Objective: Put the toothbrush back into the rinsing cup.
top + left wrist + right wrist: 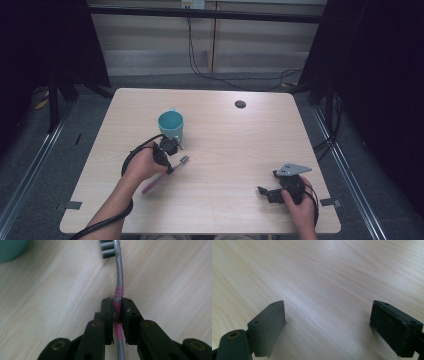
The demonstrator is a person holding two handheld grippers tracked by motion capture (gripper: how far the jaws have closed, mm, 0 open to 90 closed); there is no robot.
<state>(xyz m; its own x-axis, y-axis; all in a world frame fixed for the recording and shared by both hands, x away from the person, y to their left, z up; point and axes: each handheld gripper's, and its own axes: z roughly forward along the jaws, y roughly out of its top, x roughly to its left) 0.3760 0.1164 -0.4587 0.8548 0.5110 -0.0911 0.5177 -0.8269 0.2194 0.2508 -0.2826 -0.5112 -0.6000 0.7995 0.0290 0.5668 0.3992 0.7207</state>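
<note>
The left gripper (117, 311) has its 2 black jaws clamped on the pink grip section of a toothbrush (119, 277), the pads pressing on the handle from both sides. In the high view the toothbrush (165, 174) lies flat on the wooden table (230, 140), left of the middle and nearer the left edge than the right, with its bristle head pointing toward the far right corner and its pink tail toward the near left corner. A teal cup (171, 125) stands upright just beyond the left gripper (169, 147), toward the far edge. The right gripper (328, 322) sits near the near right corner with its jaws wide apart and only bare tabletop between them; in the high view the right gripper (272, 192) is well apart from the toothbrush.
</note>
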